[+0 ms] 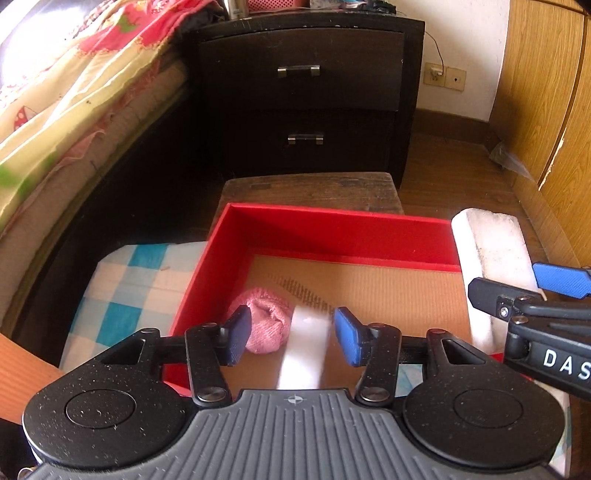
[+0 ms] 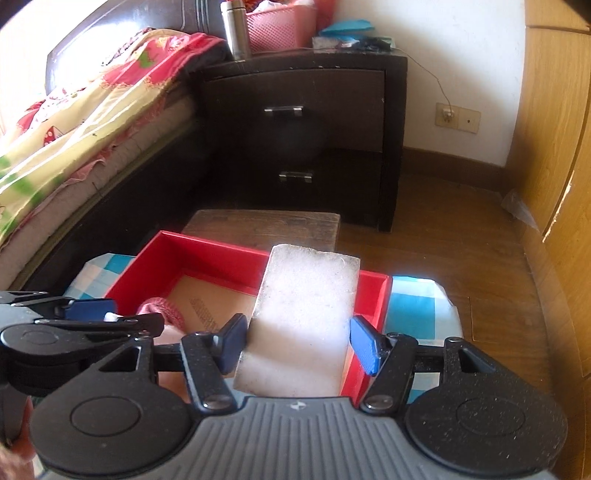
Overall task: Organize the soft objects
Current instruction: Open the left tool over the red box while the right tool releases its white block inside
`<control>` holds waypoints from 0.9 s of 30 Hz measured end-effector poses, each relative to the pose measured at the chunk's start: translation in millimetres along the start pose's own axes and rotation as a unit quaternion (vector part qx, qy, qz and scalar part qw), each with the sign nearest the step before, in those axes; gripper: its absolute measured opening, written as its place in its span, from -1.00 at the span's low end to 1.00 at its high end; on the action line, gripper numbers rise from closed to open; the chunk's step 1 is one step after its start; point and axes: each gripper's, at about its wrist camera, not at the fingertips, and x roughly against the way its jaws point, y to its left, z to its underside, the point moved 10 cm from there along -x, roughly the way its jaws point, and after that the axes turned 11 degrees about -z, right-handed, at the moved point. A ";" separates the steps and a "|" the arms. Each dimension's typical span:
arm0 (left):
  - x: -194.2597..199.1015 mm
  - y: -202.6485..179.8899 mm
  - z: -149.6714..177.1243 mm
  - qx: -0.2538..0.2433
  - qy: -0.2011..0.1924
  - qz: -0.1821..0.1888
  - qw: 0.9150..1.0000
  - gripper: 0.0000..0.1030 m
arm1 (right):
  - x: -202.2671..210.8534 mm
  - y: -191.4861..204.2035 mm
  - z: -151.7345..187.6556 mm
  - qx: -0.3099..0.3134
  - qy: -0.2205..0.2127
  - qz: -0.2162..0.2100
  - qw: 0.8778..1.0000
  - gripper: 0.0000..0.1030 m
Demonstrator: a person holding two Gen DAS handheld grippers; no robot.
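right wrist view, right claw (image 2: 295, 343) seemingly gripping white sponge (image 2: 306, 317) above red box (image 2: 207, 254), left claw (image 1: 291, 332) wide

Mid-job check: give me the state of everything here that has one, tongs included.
Red box: open, no lid on it.
Left tongs: open, white strip between them, unclamped.
Right tongs: shut on white foam block, held tilted over the red box's right wall.
Pink knit piece: lying inside the red box.
Nightstand drawers: both shut.
Steel flask: upright, capped.
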 end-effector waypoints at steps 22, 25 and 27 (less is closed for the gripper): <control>40.3 4.2 14.3 -0.007 -0.008 0.000 1.000 0.24 | 36.5 7.2 13.9 0.008 0.002 0.012 1.000 -0.04; 48.6 3.2 18.1 -0.010 -0.010 0.003 1.000 0.25 | 45.3 9.2 17.3 0.008 0.000 0.012 1.000 -0.04; 54.3 3.3 21.2 -0.011 -0.011 0.003 1.000 0.26 | 50.8 10.6 18.8 0.007 -0.001 0.012 1.000 -0.03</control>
